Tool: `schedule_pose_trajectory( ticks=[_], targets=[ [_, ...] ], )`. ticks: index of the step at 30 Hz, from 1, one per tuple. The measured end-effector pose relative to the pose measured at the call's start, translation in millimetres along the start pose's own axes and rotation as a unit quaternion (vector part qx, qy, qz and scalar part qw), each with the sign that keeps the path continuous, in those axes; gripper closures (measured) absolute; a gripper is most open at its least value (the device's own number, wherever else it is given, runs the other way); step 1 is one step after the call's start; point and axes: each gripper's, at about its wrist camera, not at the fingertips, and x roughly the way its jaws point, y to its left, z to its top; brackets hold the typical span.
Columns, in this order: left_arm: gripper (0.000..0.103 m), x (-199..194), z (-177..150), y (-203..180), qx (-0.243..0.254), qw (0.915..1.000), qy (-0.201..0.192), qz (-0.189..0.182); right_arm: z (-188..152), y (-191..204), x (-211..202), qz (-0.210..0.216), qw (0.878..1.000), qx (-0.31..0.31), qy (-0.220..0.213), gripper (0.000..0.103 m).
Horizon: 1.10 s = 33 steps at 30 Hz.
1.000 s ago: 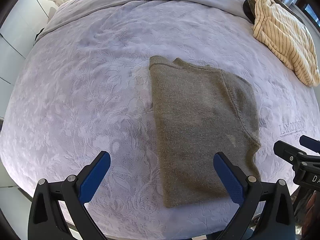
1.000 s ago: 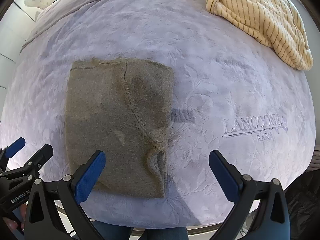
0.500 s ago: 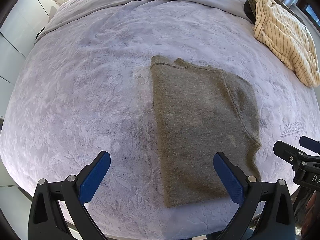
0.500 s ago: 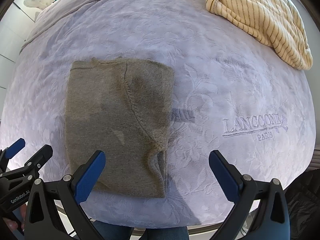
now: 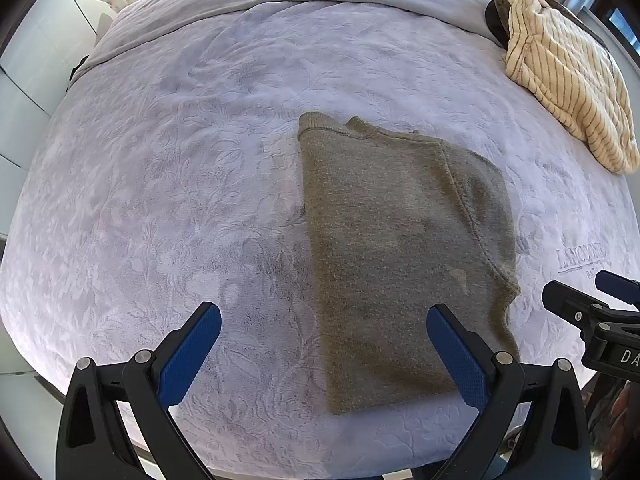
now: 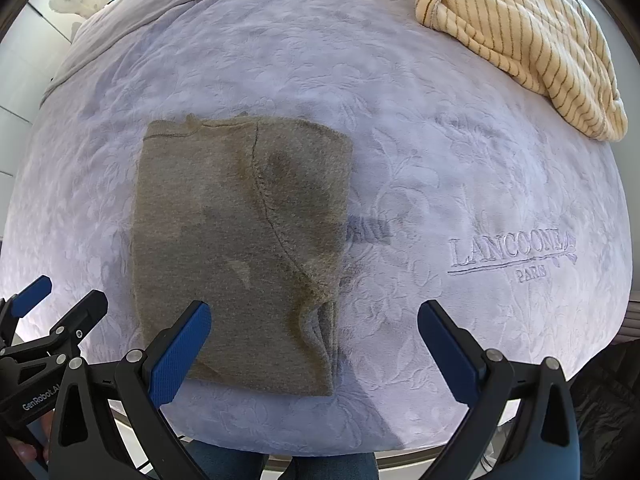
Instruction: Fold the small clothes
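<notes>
Left wrist view: the left gripper [image 5: 324, 348] fills the bottom of the frame, its two blue-padded fingers [image 5: 191, 354] spread wide with nothing between them, held above the near edge of a pale lilac embossed bedspread [image 5: 168, 184]. The olive knit sweater [image 5: 400, 248] lies folded into a tall rectangle just right of centre, flat on the bedspread; its neck edge points to the top of the frame and a seam runs diagonally down its right part. The gripper's right finger overlaps the garment's lower right corner in the picture, though I cannot tell whether it touches. At the right edge, the right gripper [image 5: 600, 300] pokes in, black with a blue tip. A cream striped garment [image 5: 568, 88] is heaped in the upper right, well apart from the sweater.

Right wrist view: the right gripper [image 6: 314, 352] is likewise opened wide and empty at the bottom. The sweater [image 6: 240, 248] sits left of centre, with layered edges showing at its lower right corner. The embroidered lettering [image 6: 512, 252] on the bedspread [image 6: 420, 128] is at the right, the striped garment [image 6: 520, 36] at the upper right, and the left gripper [image 6: 52, 312] at the lower left edge
</notes>
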Motion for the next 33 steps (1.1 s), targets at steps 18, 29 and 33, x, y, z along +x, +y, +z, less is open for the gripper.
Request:
schedule_pose_trajectory(
  ticks=[18,29,33],
  targets=[
    [0.000,-1.5,0.6,1.4,0.003,1.0000,0.000,-0.003,1.5,1.2,-0.8,0.001,1.000,-0.004,0.001,0.000],
    [0.000,-4.0,-1.8,-1.2,-0.003,1.0000,-0.005,0.004,1.1,1.1,-0.6,0.000,1.000,-0.005,0.000,0.000],
    [0.000,-3.9,-1.3,0.5,-0.003,1.0000,-0.006,0.006,1.0,1.3,-0.6,0.000,1.000,-0.005,0.001,0.000]
  ],
)
